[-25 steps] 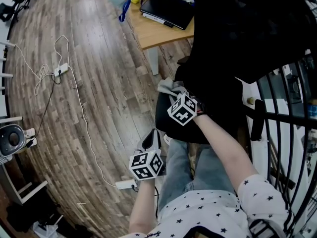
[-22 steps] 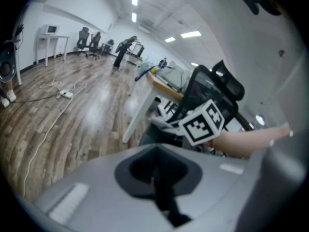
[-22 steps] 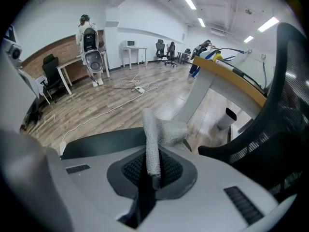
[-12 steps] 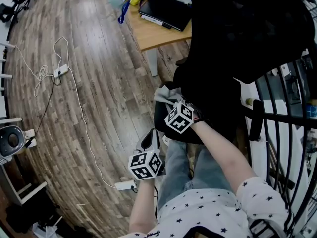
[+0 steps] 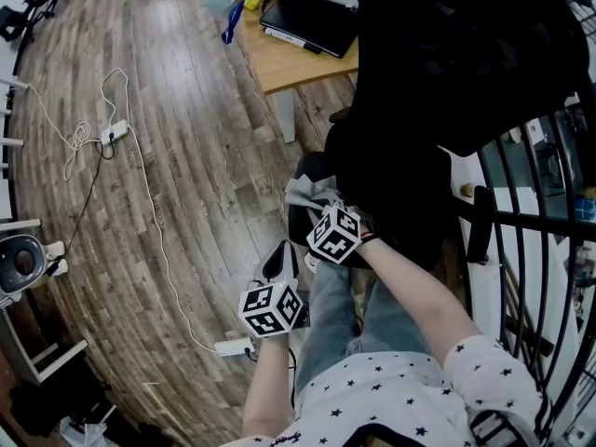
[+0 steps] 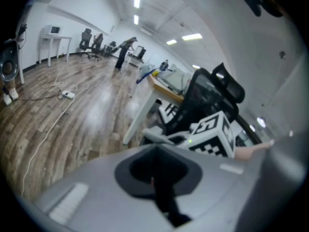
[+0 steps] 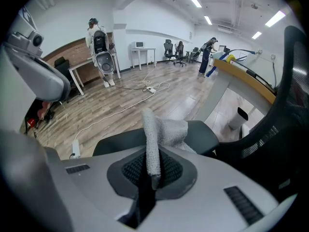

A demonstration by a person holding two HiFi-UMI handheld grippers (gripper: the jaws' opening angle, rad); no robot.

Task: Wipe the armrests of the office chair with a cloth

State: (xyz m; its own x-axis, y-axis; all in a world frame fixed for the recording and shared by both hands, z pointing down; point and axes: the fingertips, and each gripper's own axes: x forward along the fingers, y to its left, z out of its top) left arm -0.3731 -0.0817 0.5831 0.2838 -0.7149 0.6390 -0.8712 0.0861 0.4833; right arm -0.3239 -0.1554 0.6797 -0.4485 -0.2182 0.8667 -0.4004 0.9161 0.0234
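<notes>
The right tool (image 7: pixel 147 182) is clamped tight on a fold of the grey cloth (image 7: pixel 170 131), which drapes onto the armrest (image 7: pixel 210 135) just ahead of it. The stroke probably works best with the cloth pressed flat along the whole pad. The left tool (image 6: pixel 161 192), closed on nothing, hangs beside.

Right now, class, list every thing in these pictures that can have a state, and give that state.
right gripper: shut on the cloth
left gripper: shut, nothing between its jaws
cloth: pinched at one end, the rest bunched on the armrest
armrest: partly covered by the cloth
laptop: closed, flat on the desk
</notes>
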